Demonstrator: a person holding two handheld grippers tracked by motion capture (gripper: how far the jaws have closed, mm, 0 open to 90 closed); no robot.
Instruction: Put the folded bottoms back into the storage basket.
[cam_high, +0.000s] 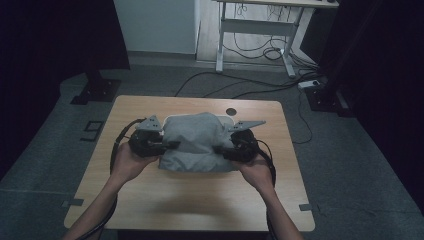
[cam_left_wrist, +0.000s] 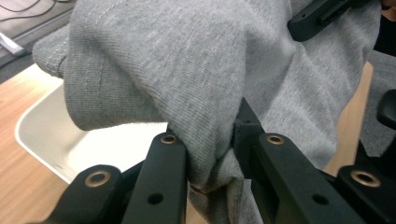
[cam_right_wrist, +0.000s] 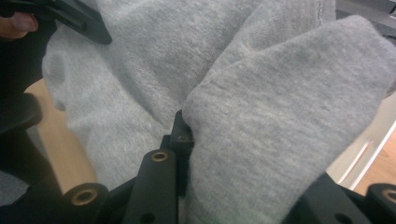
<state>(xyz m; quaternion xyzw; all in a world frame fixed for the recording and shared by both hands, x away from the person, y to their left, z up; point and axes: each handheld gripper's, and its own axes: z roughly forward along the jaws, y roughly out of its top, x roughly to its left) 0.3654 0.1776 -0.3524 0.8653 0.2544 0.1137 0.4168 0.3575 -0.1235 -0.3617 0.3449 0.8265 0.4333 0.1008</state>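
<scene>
Your left gripper (cam_high: 172, 145) has its jaws clamped on a bunched fold of the grey garment (cam_high: 196, 142), and your right gripper (cam_high: 220, 150) is pinched on the opposite side; the cloth hangs between them above the wooden table (cam_high: 200, 200), over a white tray (cam_left_wrist: 56, 140) that sits just behind it. In the left gripper view the fold is thin where the jaws meet, so it may slide out if you pull the two sides apart or lift unevenly. On the right, the fabric bulges over one jaw and you hold a thick wad; the outer layer could slip free while the inner one stays. A sagging edge may also catch the tray's rim and drag it.

You cannot make out what kind of garment this is, nor how much of the tray lies under it. The right gripper's far jaw is buried in cloth. Beyond the table, the cables on the floor (cam_high: 260, 85) fade into dark corners.
</scene>
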